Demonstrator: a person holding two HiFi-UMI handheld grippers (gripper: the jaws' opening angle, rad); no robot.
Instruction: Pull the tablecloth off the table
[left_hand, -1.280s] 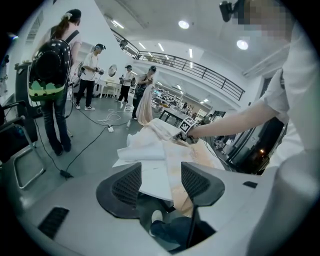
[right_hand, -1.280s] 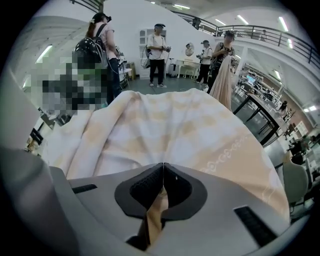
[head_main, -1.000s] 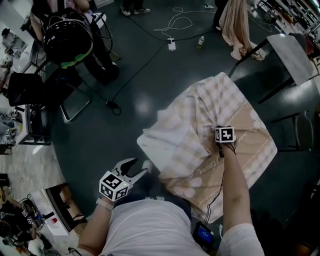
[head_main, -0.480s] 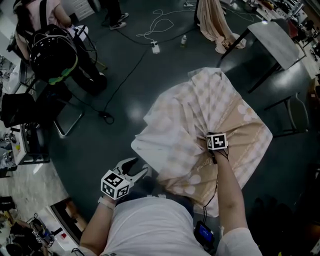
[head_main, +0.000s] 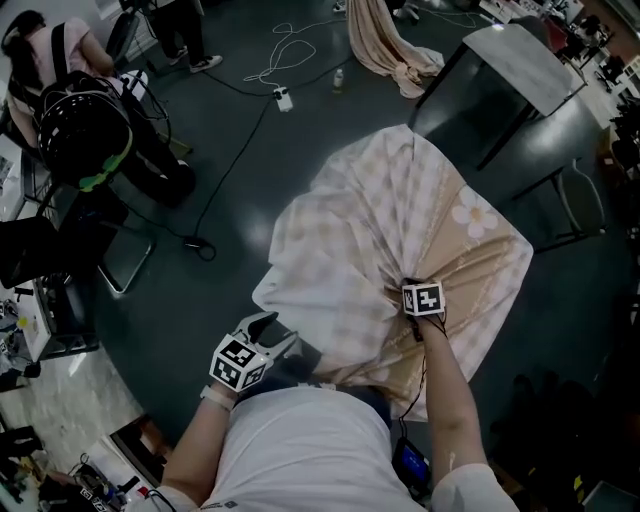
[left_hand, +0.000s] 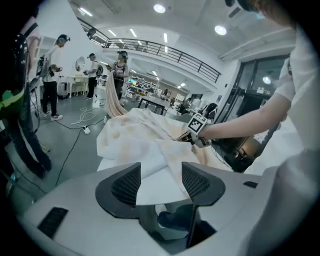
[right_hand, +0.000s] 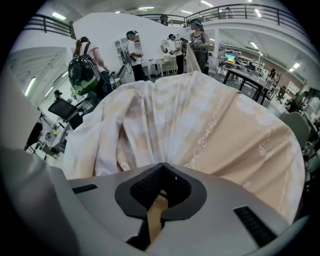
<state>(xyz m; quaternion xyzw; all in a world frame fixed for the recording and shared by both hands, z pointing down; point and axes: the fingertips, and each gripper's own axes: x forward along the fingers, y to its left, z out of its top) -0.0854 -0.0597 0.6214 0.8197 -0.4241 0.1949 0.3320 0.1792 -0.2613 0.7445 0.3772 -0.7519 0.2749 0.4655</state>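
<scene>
A beige and cream checked tablecloth (head_main: 400, 230) with flower prints lies bunched over a table, its folds gathered toward me. My right gripper (head_main: 408, 290) is shut on a pinch of the tablecloth (right_hand: 200, 115) near the cloth's near side; a strip of it shows between the closed jaws. My left gripper (head_main: 272, 328) is open and holds nothing, hovering just off the cloth's near left corner (left_hand: 145, 145). In the left gripper view the right gripper (left_hand: 192, 136) and forearm show ahead. The tabletop is hidden under the cloth.
A dark table (head_main: 520, 75) with a grey top stands at the back right, another cloth (head_main: 385, 45) draped beside it. A cable and power strip (head_main: 283, 97) lie on the floor. A chair (head_main: 110, 250) and people stand at left.
The right gripper has dragged the cloth toward me and leftward, bunching it more. The left gripper has drifted slightly toward the cloth's corner and rolled.
</scene>
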